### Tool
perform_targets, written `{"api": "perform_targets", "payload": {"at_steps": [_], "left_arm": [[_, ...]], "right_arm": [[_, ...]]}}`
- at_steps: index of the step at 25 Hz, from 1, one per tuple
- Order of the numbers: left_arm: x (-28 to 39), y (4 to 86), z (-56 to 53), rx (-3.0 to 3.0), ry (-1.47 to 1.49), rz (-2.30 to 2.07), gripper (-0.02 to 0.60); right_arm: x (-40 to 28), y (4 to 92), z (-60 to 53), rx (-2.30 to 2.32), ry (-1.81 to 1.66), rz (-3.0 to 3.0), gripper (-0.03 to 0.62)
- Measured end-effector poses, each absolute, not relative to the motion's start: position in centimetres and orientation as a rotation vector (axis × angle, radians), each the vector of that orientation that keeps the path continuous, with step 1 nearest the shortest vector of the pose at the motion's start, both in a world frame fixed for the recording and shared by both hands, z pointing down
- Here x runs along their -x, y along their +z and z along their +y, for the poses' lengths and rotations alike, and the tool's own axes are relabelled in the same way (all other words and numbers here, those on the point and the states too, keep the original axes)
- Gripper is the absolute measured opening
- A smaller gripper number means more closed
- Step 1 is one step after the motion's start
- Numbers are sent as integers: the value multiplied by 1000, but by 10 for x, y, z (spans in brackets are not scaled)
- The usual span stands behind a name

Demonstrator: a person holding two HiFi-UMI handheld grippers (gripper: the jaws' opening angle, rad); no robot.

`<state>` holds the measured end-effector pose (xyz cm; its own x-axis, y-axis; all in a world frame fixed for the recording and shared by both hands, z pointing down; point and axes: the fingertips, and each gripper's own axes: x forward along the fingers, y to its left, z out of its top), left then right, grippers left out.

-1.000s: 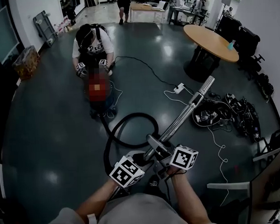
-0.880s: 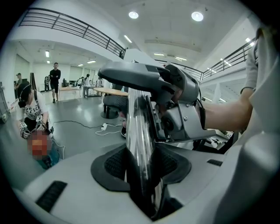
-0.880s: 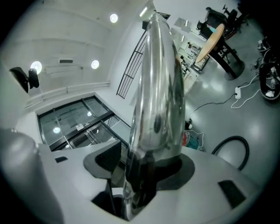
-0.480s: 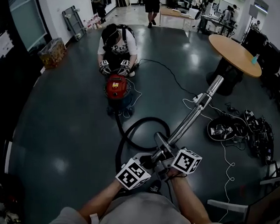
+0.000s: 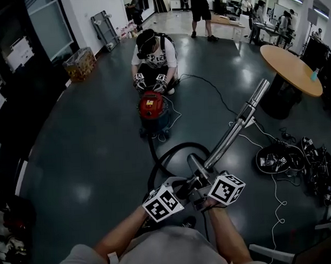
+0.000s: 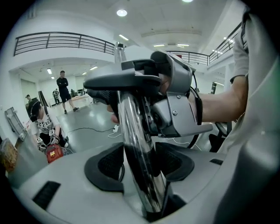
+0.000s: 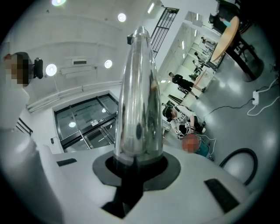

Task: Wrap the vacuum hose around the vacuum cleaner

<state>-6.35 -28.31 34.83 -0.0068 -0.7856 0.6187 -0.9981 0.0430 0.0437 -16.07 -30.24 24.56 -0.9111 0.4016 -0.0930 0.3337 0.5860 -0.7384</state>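
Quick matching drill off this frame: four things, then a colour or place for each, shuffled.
1 vacuum cleaner
2 hose
3 metal wand
4 round table

A black, curled in a loop
B wooden top, far right
C red, in front of the kneeling person
D shiny, slanting upward

Pairs: 1-C, 2-A, 3-D, 4-B

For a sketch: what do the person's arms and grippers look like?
Left gripper and right gripper: pale grey shells, black pads, black-and-white marker cubes. Left jaws are opening, shiny metal tube between them. Grey short-sleeved shirt.
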Motion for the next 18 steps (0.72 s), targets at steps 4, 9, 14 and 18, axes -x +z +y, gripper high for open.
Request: {"api": "perform_targets", "payload": {"at_steps": [4, 9, 14, 18], "left_arm": [[59, 336, -290, -1816, 604, -1836, 245], [59, 332, -284, -1798, 619, -1834, 247], [79, 325, -281, -1742, 677, -1902, 247], [87, 319, -278, -1719, 719, -1942, 247]], "right_arm": [[157, 239, -317, 651, 1159, -2751, 63], [150, 251, -345, 622, 1063, -2749, 63], [150, 261, -356, 662, 963, -2697, 64], [146, 279, -351, 692, 848, -2618, 64]]}}
